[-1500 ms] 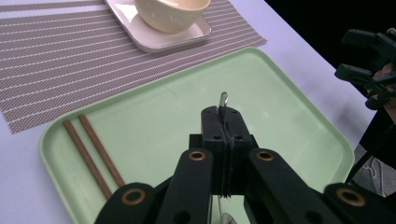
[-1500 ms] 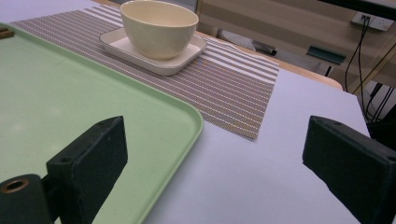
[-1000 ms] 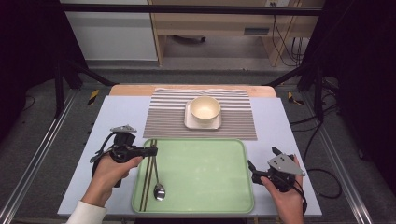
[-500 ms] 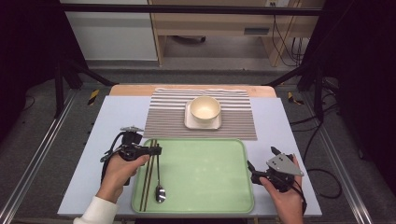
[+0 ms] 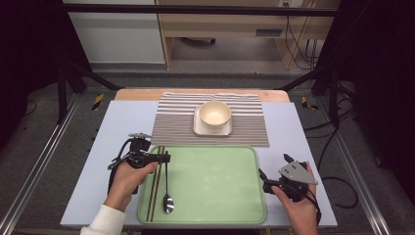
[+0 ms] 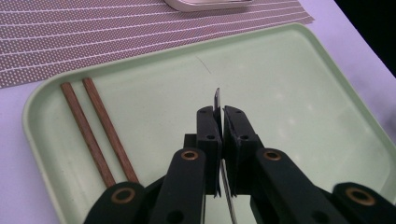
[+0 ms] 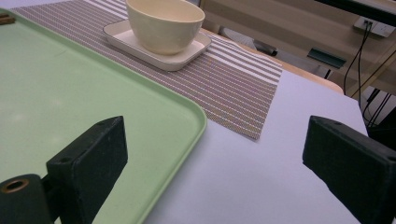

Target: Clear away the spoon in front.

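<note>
High view, landmark: we take the green tray as our reference; it lies on the pale blue table top, at the edge nearest the person.
Left gripper: we see the left gripper over the tray's left part, just inside its far-left corner, held in the person's left hand.
Left jaws: in the left gripper view we see the left gripper with its jaws pressed together on the thin handle of the spoon, whose tip pokes out past them.
Spoon: we find the metal spoon over the tray's left part, its handle running from the jaws toward the near edge and its bowl close to the near-left corner; we cannot tell whether the bowl rests on the tray.
Chopsticks: we see two brown chopsticks lying side by side on the tray along its left rim, just left of the spoon.
Right gripper: we see the right gripper off the tray's right rim, near its near-right corner, over bare table.
Right jaws: in the right gripper view the right gripper has its jaws spread wide with nothing between them, the tray's corner just inside the left one.
Bowl: we see a cream bowl on a small square plate, beyond the tray's far edge.
Placemat: the striped placemat lies under the plate, touching the tray's far rim.
</note>
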The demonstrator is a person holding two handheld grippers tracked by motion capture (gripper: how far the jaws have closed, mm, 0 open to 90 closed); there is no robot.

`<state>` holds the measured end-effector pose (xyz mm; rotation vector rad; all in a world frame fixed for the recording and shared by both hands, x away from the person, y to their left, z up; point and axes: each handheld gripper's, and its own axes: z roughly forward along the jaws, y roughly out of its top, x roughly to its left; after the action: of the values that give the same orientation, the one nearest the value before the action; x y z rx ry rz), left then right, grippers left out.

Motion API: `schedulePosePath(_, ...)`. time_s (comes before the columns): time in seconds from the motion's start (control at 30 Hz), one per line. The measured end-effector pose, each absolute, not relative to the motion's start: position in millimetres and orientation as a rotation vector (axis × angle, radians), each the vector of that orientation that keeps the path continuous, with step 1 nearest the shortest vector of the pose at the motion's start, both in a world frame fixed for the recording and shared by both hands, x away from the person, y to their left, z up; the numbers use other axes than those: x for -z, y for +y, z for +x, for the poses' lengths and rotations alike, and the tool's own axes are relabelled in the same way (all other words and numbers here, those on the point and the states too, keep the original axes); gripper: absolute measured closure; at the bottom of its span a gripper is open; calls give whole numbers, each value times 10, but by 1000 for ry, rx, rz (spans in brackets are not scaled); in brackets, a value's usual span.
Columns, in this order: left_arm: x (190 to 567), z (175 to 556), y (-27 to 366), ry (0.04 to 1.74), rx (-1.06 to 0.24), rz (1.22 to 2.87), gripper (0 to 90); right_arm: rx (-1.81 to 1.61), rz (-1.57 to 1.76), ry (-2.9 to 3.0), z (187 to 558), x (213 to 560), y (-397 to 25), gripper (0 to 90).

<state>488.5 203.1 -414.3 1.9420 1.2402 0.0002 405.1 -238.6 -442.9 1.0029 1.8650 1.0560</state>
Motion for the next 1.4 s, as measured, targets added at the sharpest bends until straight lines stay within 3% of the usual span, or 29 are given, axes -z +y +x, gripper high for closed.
schedulePosePath(0.43, 4229, 4920, 2004, 1298, -52, 1961, 776, -1054, 1004, 1869, 4052, 4431, -2380, 67)
schedulePosePath(0.73, 4211, 4900, 1979, 1322, -112, 1956, 582, -1057, 998, 1867, 4048, 4426, -2376, 67)
schedulePosePath(1.4, 4043, 4937, 1712, 1253, -249, 1954, 357, -1061, 994, 1865, 4046, 4422, -2376, 66)
